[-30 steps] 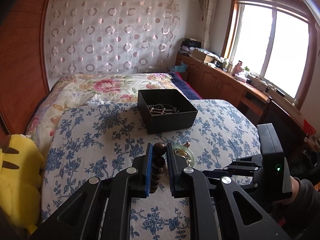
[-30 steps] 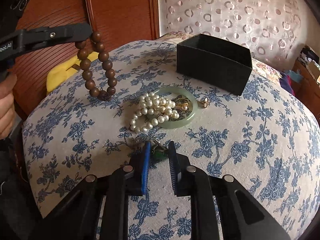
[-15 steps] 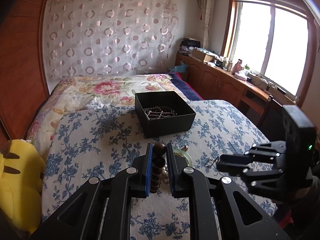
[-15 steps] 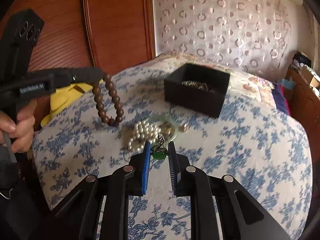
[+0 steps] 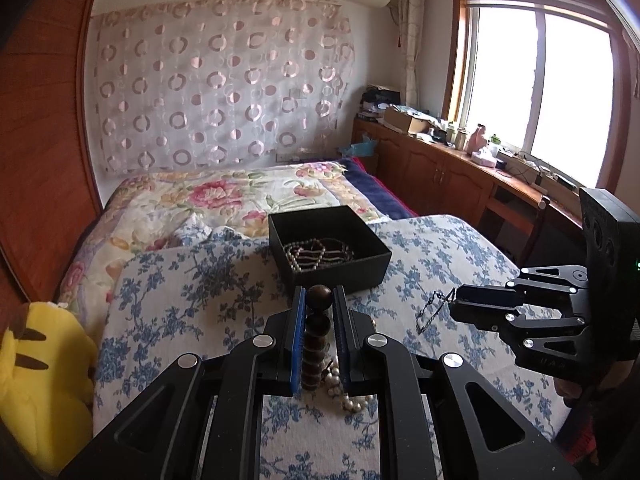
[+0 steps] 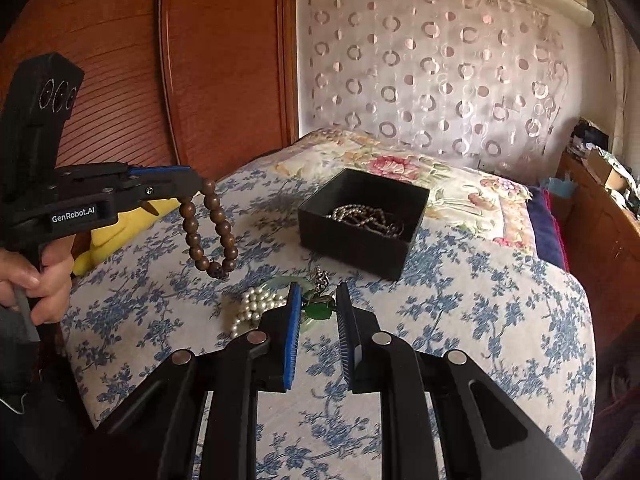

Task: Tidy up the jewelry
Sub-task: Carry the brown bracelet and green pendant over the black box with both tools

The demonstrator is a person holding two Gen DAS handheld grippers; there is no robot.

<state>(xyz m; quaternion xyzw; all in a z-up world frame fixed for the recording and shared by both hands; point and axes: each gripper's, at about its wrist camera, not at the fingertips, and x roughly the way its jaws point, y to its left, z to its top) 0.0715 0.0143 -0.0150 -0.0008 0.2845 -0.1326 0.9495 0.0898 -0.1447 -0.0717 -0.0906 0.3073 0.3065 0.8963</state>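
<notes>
My left gripper (image 5: 319, 304) is shut on a brown wooden bead bracelet (image 5: 317, 332), which hangs as a loop in the right wrist view (image 6: 210, 232) above the bed. My right gripper (image 6: 317, 300) is shut on a green pendant necklace (image 6: 316, 309); its thin chain dangles from the gripper in the left wrist view (image 5: 434, 308). An open black box (image 5: 332, 250) holding bead and chain jewelry stands on the blue floral bedspread; it also shows in the right wrist view (image 6: 362, 222). A white pearl strand (image 6: 254, 306) and a pale green bangle (image 6: 280, 283) lie on the spread below both grippers.
A yellow plush toy (image 5: 36, 380) lies at the bed's left edge beside the wooden headboard (image 6: 120, 80). A floral quilt (image 5: 224, 196) covers the far bed. Wooden cabinets (image 5: 448, 176) with clutter run under the window on the right.
Both grippers have risen from the bedspread. The right one lifted the green pendant necklace off the spread, and the left carried the bracelet higher, closer to the box.
</notes>
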